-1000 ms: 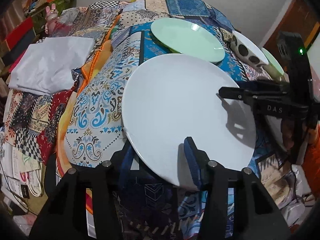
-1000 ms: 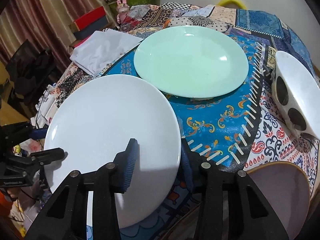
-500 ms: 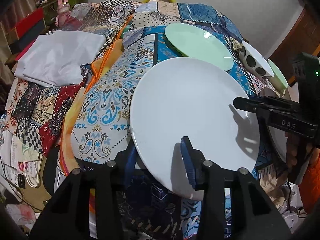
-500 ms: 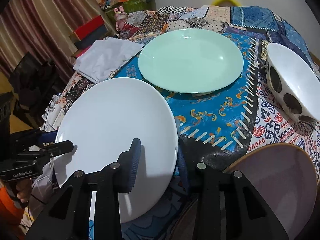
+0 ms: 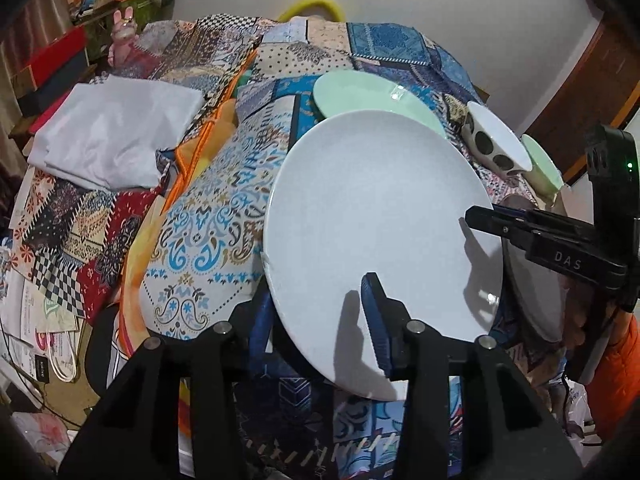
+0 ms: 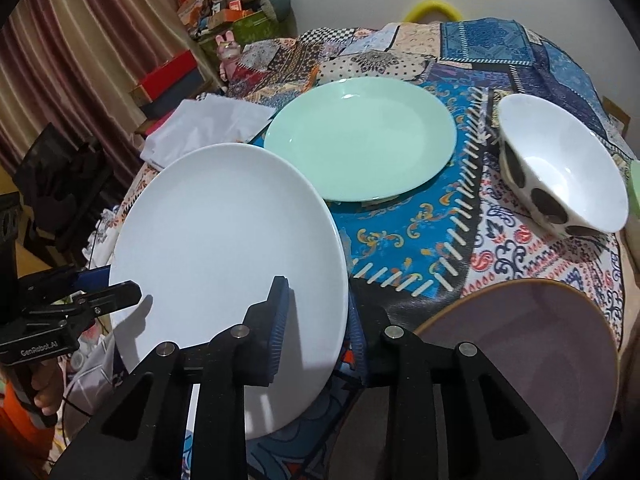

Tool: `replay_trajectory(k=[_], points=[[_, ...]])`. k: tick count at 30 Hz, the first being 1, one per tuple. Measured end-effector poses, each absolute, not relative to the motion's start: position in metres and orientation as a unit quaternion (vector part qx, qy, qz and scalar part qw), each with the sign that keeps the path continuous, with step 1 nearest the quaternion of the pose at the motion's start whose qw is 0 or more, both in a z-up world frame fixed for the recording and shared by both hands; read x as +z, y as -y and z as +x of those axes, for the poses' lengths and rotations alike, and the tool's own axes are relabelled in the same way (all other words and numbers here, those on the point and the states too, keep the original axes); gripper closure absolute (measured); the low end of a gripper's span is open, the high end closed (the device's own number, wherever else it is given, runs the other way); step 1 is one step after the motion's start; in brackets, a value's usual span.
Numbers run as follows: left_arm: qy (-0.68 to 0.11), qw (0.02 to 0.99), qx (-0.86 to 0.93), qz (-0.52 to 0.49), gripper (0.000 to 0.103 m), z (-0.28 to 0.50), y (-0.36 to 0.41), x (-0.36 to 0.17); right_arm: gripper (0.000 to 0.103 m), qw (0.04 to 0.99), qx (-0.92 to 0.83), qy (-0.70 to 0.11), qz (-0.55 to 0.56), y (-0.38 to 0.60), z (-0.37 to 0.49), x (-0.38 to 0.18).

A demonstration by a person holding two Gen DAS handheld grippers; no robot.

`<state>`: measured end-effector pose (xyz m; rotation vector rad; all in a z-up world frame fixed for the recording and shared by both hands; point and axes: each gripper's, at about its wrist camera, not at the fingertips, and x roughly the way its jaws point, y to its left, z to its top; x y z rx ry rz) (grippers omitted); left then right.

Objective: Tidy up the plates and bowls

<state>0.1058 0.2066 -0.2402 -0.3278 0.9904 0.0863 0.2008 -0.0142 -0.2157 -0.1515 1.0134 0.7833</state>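
A large white plate [image 5: 380,220] is held between both grippers, tilted, above the patterned tablecloth. My left gripper [image 5: 320,316] is shut on its near rim. My right gripper [image 6: 316,320] is shut on the opposite rim; it shows in the left wrist view [image 5: 480,216] at the plate's right edge. The white plate also shows in the right wrist view [image 6: 224,240]. A mint green plate [image 6: 360,140] lies flat behind it. A white bowl with dark spots [image 6: 560,172] stands to the right. A pale lilac plate with a brown rim [image 6: 520,344] lies at the near right.
A folded white cloth [image 5: 112,132] lies on the table's left side. A small green bowl [image 5: 542,164] sits behind the spotted bowl. The patchwork cloth [image 6: 400,220] covers the table [image 5: 192,240]. Boxes and clutter [image 6: 224,12] stand by the curtain on the far left.
The white plate, held by both grippers, has risen and moved toward the green plate; its far rim now overlaps the green plate in the left wrist view.
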Motion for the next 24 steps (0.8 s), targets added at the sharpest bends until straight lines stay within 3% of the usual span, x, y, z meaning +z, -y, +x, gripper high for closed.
replay_trajectory(k=[24], points=[[-0.444, 0.887, 0.007, -0.128, 0.06, 0.118, -0.155, -0.199, 0.078, 0.836, 0.335, -0.433, -0.038, 0.074, 0.191, -0.176]])
